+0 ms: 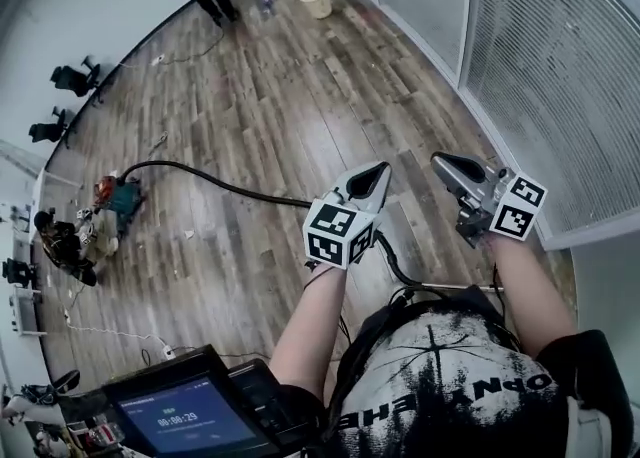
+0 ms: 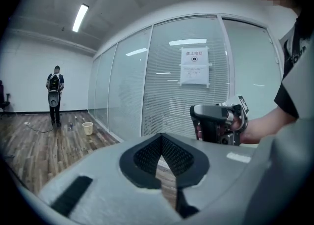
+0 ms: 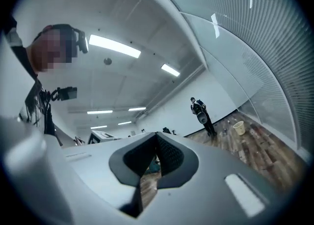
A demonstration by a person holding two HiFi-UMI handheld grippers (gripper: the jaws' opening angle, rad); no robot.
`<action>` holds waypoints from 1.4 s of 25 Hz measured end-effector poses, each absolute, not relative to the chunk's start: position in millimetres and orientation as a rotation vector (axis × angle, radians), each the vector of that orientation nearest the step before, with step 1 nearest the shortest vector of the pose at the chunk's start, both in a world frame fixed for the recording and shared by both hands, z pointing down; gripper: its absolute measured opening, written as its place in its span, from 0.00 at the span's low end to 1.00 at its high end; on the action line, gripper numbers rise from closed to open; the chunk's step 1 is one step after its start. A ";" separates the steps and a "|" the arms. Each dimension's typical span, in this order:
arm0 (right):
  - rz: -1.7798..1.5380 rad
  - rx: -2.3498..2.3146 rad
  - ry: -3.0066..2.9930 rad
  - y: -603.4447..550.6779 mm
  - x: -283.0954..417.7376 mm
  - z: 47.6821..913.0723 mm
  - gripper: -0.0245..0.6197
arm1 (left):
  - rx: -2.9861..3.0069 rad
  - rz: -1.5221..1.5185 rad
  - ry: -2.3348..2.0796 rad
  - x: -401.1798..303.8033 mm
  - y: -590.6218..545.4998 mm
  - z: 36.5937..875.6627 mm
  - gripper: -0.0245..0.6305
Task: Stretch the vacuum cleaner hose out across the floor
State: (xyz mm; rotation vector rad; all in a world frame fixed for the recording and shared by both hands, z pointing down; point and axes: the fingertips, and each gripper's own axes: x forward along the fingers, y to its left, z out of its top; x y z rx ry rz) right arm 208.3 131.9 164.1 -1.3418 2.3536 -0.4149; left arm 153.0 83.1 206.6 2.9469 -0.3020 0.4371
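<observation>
Head view: the black flexible vacuum hose (image 1: 215, 181) is lying on the brown wooden plank floor (image 1: 260, 96), curving from the red and teal vacuum cleaner body (image 1: 118, 196) at left to beneath the left gripper (image 1: 368, 182) — well below both sets of jaws, touching neither. Both forearms are reaching forward, the right gripper (image 1: 448, 168) pointing ahead beside the left. A cream plastic bucket (image 1: 315, 0) is standing far off by the glass wall; its contents are too small to tell.

Left gripper view: the jaws are pressing together with nothing between them, and the right gripper is hovering alongside.

Right gripper view: these jaws are meeting too — gripping nothing, tilting up toward the ceiling.
</observation>
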 end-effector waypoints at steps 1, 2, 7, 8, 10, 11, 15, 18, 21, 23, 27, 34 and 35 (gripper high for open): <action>-0.404 -1.312 2.344 128.9 205.6 157.3 0.05 | 2.954 0.431 -0.313 150.2 81.8 202.0 0.04; -0.390 -1.285 2.351 126.2 200.1 152.2 0.05 | 2.959 0.426 -0.327 146.6 80.8 199.0 0.04; -0.315 -1.180 2.503 128.2 171.7 136.7 0.05 | 2.950 0.370 -0.433 137.7 86.1 187.4 0.04; -0.301 -1.182 2.536 135.6 171.4 137.4 0.05 | 2.949 0.358 -0.456 139.4 93.8 185.7 0.04; -0.273 -1.200 2.605 159.2 174.4 143.4 0.05 | 2.949 0.337 -0.511 143.8 117.3 184.6 0.04; -0.259 -1.216 2.644 172.9 176.9 148.3 0.05 | 2.944 0.329 -0.536 146.4 130.8 184.9 0.04; -0.230 -1.268 2.782 197.3 194.1 158.6 0.05 | 2.904 0.307 -0.607 162.4 154.2 179.6 0.04; -0.241 -1.295 2.839 187.2 214.9 156.4 0.05 | 2.874 0.303 -0.651 179.0 150.1 172.0 0.04; -0.260 -1.320 2.879 170.2 235.6 154.6 0.05 | 2.839 0.312 -0.684 192.9 140.7 168.3 0.04; -0.271 -1.324 2.895 162.9 242.9 155.9 0.05 | 2.821 0.319 -0.717 193.9 137.8 167.6 0.04; -0.268 -1.341 2.891 198.8 259.3 164.5 0.05 | 2.818 0.335 -0.763 198.7 178.2 171.0 0.04; -0.243 -1.282 2.870 249.9 250.2 162.8 0.05 | 2.845 0.340 -0.813 189.6 225.4 165.3 0.04; -0.242 -1.278 2.871 250.4 248.7 160.1 0.05 | 2.844 0.338 -0.814 188.7 226.2 162.5 0.04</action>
